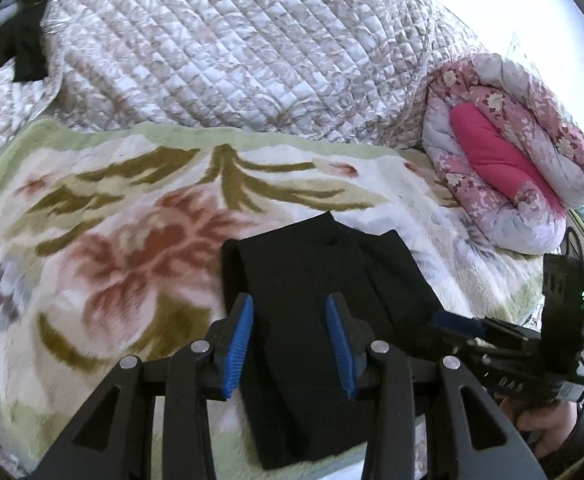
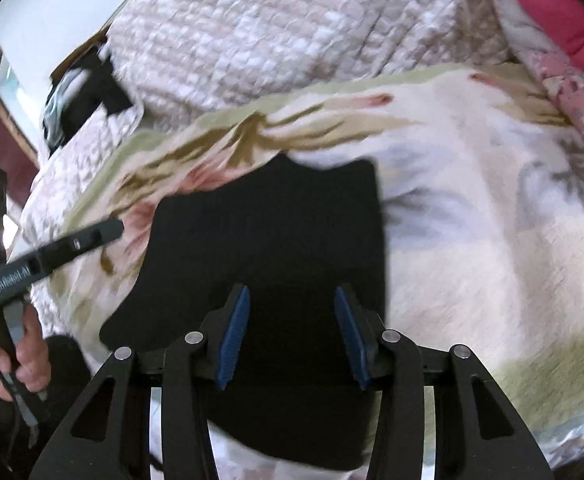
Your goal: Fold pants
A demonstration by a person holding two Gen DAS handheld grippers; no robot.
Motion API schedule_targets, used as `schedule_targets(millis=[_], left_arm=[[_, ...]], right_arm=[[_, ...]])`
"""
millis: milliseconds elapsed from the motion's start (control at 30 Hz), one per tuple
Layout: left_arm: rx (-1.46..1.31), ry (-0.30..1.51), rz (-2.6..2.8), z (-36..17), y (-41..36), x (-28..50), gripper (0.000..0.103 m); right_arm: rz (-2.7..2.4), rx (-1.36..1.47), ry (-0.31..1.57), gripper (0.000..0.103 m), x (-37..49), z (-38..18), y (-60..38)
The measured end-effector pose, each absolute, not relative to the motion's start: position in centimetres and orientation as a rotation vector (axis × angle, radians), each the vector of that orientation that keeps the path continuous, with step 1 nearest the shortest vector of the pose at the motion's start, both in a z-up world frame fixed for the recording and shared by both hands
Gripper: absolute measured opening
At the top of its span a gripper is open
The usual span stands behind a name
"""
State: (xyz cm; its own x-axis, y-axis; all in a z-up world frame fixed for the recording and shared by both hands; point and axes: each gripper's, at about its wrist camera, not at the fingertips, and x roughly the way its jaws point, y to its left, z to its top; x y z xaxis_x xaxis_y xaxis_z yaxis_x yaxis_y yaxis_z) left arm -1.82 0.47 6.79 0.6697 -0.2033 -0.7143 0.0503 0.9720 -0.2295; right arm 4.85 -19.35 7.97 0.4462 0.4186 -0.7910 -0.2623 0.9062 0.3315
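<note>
Black pants (image 1: 324,280) lie folded into a compact rectangle on a floral fleece blanket (image 1: 111,220). My left gripper (image 1: 289,344) is open just above the pants, with its blue pads (image 1: 237,344) either side of the fabric and nothing held. In the right wrist view the same pants (image 2: 267,240) fill the centre. My right gripper (image 2: 292,334) is open over their near part and empty. The right gripper's body also shows at the right edge of the left wrist view (image 1: 532,344). The left gripper's body shows at the left of the right wrist view (image 2: 47,256).
A quilted grey-white bedspread (image 1: 231,40) is heaped behind the blanket. A rolled pink floral quilt (image 1: 508,160) lies at the right. A dark garment (image 2: 87,92) sits at the bed's far left edge. The person's hand (image 2: 19,356) holds the left gripper's handle.
</note>
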Motion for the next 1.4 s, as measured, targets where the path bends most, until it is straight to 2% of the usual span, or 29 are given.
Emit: schedule_targets(millis=[33, 67, 167, 367, 400, 467, 600, 800, 933, 1200, 1400], left_arm=[[-0.198, 0.831, -0.15, 6.7, 0.1, -1.4, 0.041], [-0.198, 0.835, -0.16, 6.5, -0.2, -0.9, 0.041], [-0.185, 0.835, -0.198, 6.3, -1.6, 0.7, 0.041], [-0.148, 0.887, -0.192, 3.0, -2.7, 4.3, 0.041], [-0.161, 0.897, -0.196, 2.2, -2.4, 4.5, 0.04], [-0.171, 0.867, -0.2, 1.8, -1.9, 4.3, 0.034], [-0.205, 0.843, -0.178, 1.1, -0.7, 4.2, 0.015], [-0.18, 0.842, -0.167, 1.2, -1.0, 4.4, 0.014], [-0.165, 0.862, -0.153, 2.7, -1.1, 3.6, 0.015], [-0.164, 0.821, -0.224, 5.3, -2.1, -2.9, 0.022], [-0.126, 0.892, -0.244, 2.9, -3.5, -5.8, 0.023]], right_arm=[[0.423, 0.17, 1.015, 0.041, 5.1, 8.2, -19.6], [0.432, 0.176, 1.012, 0.033, 5.7, 8.3, -19.6], [0.434, 0.129, 1.013, 0.025, 8.1, 8.1, -18.9], [0.434, 0.061, 1.07, 0.02, 12.7, 5.0, -18.4], [0.419, 0.053, 1.079, 0.017, 13.2, 4.3, -18.6], [0.411, 0.131, 1.063, 0.0, 14.2, 3.3, -20.1], [0.427, 0.23, 1.044, 0.0, 14.3, 2.7, -21.4], [0.399, 0.198, 1.079, 0.002, 13.3, 4.5, -21.5], [0.412, 0.152, 1.036, 0.005, 9.4, 6.8, -21.8], [0.507, 0.054, 1.013, 0.006, 0.8, 7.9, -19.7], [0.514, -0.009, 0.98, 0.007, -1.0, 6.6, -18.9]])
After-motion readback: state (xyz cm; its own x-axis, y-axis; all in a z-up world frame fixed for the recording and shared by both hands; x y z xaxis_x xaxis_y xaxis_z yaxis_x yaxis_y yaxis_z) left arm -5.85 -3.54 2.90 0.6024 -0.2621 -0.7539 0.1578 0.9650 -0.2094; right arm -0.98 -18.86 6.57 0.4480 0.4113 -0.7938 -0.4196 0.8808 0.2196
